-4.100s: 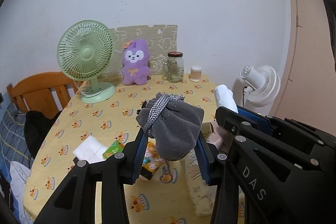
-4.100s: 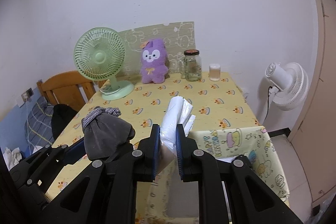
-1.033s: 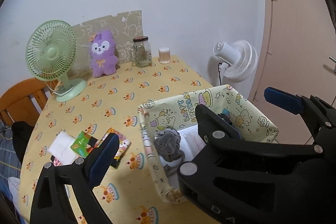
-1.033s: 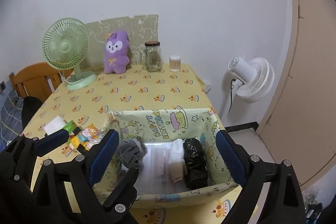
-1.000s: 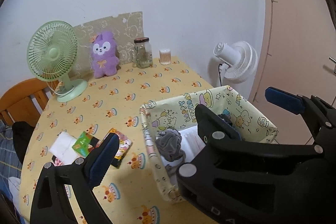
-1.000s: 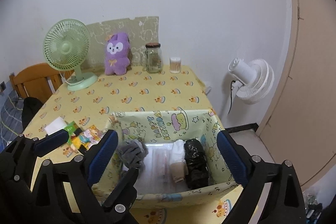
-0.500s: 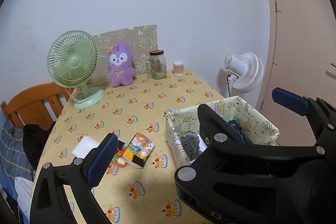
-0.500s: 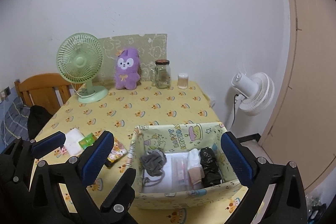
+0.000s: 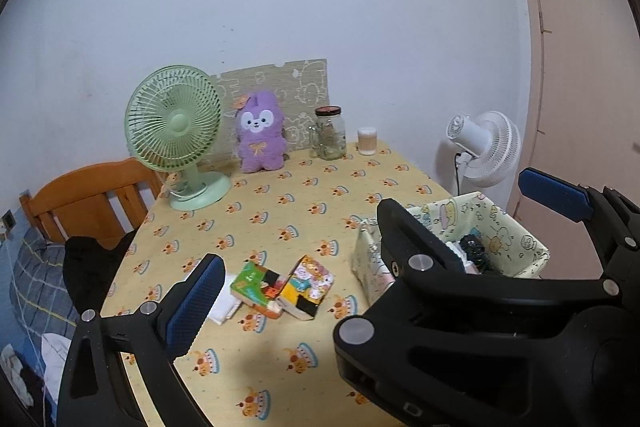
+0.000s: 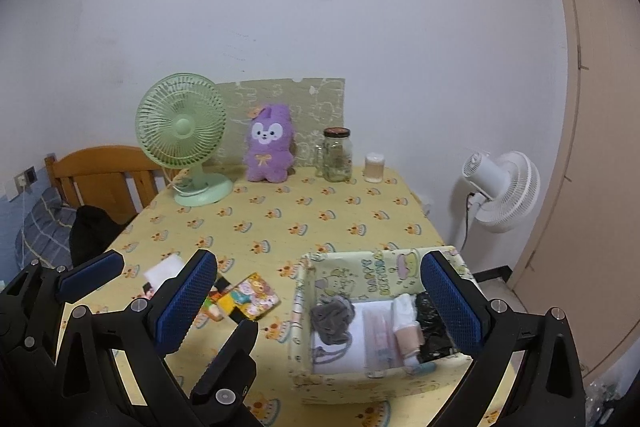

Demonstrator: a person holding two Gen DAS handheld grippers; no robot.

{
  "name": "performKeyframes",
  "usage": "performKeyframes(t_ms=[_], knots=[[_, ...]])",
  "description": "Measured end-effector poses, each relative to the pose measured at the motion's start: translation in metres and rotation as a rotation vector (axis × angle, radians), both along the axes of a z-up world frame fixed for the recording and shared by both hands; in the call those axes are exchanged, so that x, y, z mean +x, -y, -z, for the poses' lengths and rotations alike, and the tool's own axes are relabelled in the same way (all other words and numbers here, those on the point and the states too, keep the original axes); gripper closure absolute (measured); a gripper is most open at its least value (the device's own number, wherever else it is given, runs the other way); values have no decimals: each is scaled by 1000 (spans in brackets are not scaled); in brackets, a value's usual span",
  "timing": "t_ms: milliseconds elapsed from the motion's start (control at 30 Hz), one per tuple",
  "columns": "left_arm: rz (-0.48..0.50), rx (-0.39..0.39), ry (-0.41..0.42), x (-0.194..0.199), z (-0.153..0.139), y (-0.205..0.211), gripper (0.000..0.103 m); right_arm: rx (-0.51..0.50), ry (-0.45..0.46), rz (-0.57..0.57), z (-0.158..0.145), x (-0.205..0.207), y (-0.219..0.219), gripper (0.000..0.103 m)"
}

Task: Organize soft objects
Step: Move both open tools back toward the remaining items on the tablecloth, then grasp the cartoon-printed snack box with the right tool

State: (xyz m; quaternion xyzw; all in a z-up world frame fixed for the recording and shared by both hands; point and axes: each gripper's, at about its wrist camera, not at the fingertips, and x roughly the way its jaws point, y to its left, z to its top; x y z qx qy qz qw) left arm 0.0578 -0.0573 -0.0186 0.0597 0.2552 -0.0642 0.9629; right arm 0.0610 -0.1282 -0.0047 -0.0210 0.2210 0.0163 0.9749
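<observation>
Hovering above the table [image 10: 280,223], both grippers stand wide and empty; the right gripper [image 10: 320,303] straddles the view of the fabric basket [image 10: 352,279], whose grey pouch [image 10: 332,319], white roll [image 10: 406,315] and black bundle [image 10: 432,323] already lie inside; the left gripper [image 10: 138,283] hangs beside it, jaws spread, nothing between them. Best judged: next comes the white cloth [image 10: 164,269] near the snack packets [image 10: 248,295]; approach low, pinch a fold (not the packets beside it). Only the right wrist view shows the basket's contents in full; the left wrist view hides most of them behind the right gripper's arm.
</observation>
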Motion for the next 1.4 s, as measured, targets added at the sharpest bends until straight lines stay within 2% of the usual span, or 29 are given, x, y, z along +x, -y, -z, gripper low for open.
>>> performKeyframes(t_ms=[600, 1400], knots=[[-29, 3, -24, 2, 23, -39, 2, 7, -36, -73, 25, 12, -41, 0], [-153, 5, -140, 32, 78, -96, 2, 36, -218, -185, 90, 58, -95, 0]])
